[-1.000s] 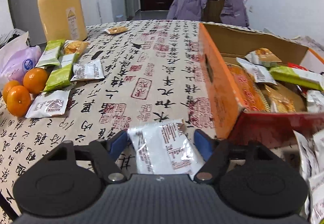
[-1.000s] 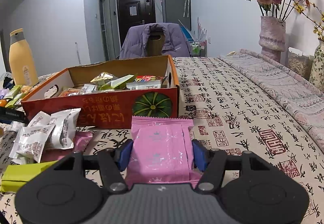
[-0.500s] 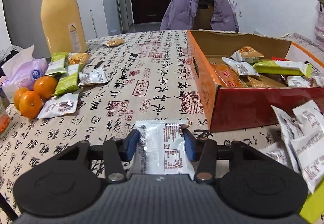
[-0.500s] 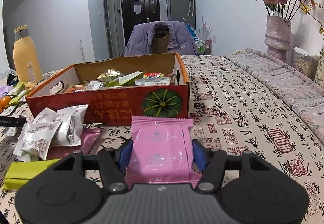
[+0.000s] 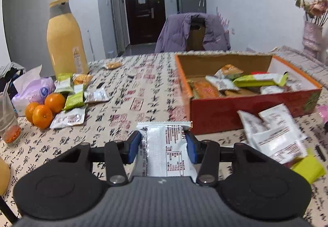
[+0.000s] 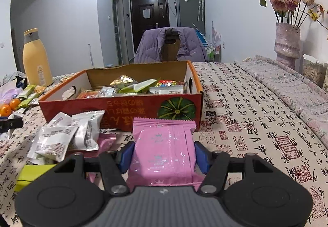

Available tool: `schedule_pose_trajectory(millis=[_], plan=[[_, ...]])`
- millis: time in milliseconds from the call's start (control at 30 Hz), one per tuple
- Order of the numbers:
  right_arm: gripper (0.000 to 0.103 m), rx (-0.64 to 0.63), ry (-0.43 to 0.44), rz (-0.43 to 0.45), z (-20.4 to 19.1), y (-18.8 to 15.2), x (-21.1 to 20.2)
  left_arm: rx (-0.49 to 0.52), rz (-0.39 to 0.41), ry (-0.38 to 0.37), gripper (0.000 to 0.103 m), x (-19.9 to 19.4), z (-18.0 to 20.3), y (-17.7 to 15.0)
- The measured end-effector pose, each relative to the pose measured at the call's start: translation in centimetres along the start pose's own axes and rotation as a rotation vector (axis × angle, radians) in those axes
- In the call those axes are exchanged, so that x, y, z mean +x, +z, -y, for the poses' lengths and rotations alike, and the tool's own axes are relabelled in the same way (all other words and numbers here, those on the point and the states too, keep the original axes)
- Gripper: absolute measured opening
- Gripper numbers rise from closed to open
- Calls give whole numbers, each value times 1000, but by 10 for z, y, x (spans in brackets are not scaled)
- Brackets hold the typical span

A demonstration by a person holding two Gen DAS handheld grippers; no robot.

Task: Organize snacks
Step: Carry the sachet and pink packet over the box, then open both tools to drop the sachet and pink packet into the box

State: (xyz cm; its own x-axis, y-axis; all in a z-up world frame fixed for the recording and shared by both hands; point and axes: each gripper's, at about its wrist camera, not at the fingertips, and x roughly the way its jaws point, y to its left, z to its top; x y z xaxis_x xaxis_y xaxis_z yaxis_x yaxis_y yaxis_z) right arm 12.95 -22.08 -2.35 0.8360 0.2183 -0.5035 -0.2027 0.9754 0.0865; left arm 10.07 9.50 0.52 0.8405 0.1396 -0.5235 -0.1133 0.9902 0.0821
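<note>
Snacks in crinkled foil packets: one white-and-silver packet (image 5: 167, 151) is pinched between the blue pads of the left claw (image 5: 164, 148), whose jaws have just been closing onto it, and one pink packet (image 6: 163, 149) is clamped in the partly closed right claw (image 6: 164, 154). Both are held above the calligraphy-print worktop (image 6: 242, 108), near the open orange-red cardboard box (image 6: 127, 108) of assorted snacks. Loose white packets (image 6: 67, 136) are heaped before the box.

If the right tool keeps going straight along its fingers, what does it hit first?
Most likely the red front wall of the snack box, just beyond the pink packet clamped in the right tool. Only bare tablecloth shows between them, though depth is hard to judge.
</note>
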Motion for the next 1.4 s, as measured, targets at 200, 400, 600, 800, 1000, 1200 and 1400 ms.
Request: schedule_pose_trajectory(millis=[200,400,600,800,1000,1200,1400], plan=[[61,-7,20,25,-6,6,-6,-18,83,-44,47,-23,13,11],[61,-21,50,61,-15,18,-5,-43,142,-104,47,-32,33,27],[61,-32,78,105,-24,36,3,-45,171,-136,47,-24,55,44],[61,-59,95,135,-32,59,22,-57,180,-129,47,-6,67,61],[61,-79,102,152,-37,83,42,-72,202,-121,47,13,71,79],[61,-76,102,157,-38,102,67,-88,198,-96,47,40,76,97],[61,-52,89,155,-32,106,92,-110,184,-56,47,70,78,103]])
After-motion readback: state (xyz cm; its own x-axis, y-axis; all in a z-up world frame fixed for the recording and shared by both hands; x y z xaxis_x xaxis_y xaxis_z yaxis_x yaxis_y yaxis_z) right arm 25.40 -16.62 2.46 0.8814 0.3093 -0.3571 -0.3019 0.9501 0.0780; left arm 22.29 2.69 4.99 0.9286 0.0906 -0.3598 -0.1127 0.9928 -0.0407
